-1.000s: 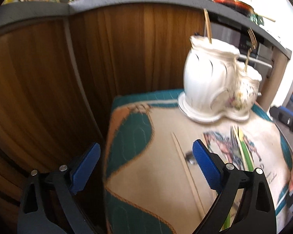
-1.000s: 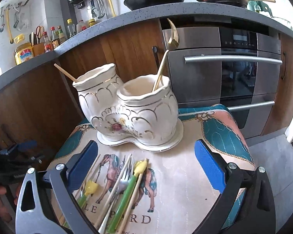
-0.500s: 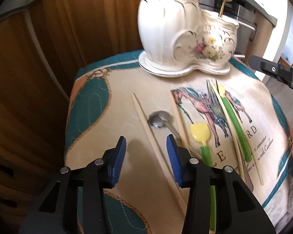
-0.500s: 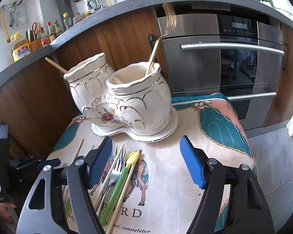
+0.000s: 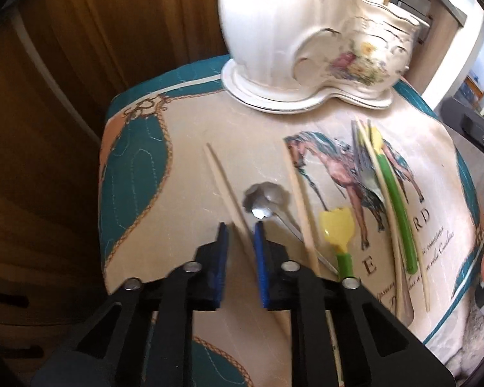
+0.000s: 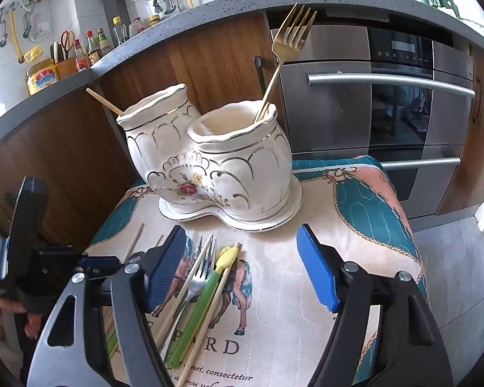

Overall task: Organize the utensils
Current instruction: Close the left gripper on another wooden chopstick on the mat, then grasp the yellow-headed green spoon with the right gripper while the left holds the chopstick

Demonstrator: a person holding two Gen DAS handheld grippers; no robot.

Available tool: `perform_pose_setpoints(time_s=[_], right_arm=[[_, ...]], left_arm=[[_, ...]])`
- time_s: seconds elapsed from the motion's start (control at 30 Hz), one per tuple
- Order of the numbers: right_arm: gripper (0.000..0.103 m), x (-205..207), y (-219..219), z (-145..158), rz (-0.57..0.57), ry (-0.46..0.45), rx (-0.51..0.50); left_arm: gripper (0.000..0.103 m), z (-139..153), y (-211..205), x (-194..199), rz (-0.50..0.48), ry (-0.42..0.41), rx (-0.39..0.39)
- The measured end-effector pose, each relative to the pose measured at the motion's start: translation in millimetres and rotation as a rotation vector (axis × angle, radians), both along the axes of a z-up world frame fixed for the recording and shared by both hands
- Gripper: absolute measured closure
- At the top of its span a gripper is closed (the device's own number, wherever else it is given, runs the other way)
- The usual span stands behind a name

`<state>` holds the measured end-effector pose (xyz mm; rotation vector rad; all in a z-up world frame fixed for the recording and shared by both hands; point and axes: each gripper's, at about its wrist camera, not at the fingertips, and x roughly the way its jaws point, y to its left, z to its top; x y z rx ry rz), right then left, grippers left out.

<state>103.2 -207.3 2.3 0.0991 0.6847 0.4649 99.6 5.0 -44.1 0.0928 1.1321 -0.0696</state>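
Two blue fingers of the left gripper (image 5: 240,225) stand narrowed on either side of a wooden chopstick (image 5: 224,187) lying on the cloth-covered surface (image 5: 184,174); whether the pads already touch it I cannot tell. A good grasp here means staying square to the stick, pinching near its middle so it lifts level, and keeping clear of the spoon (image 5: 266,198) just beside the right pad. The holder (image 5: 293,32) stands behind, its tall left cup the likely home, since a chopstick already leans there. From the right wrist, the right gripper (image 6: 240,264) hovers with fingers spread wide and empty above the fork (image 6: 198,277), green spoon (image 6: 206,296) and loose sticks; a gold fork (image 6: 282,58) stands in the right cup.
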Motion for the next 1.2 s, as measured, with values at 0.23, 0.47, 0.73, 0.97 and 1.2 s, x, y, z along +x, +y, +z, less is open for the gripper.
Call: perform_pose_setpoints(time_s=[0.23,0.47,0.73,0.97,1.2], right_arm=[[0.032,4,-2,-5,0.0,0.016,-0.018],[0.039,3,14,-14,0.066,0.051,-0.088],[0.07,-3,43,-30,0.178,0.103,-0.132],[0.079,-7,46,-39,0.176,0.114,-0.192],[0.079,-3,53,-52,0.191,0.137,-0.229]], left_arm=[[0.096,-1,4,-4,0.018,-0.067,-0.01],[0.096,15,13,-28,0.06,-0.194,-0.083],[0.096,35,21,-50,0.072,-0.287,-0.178],[0.096,37,17,-53,0.043,-0.303,-0.205],[0.096,34,15,-55,0.02,-0.306,-0.224]])
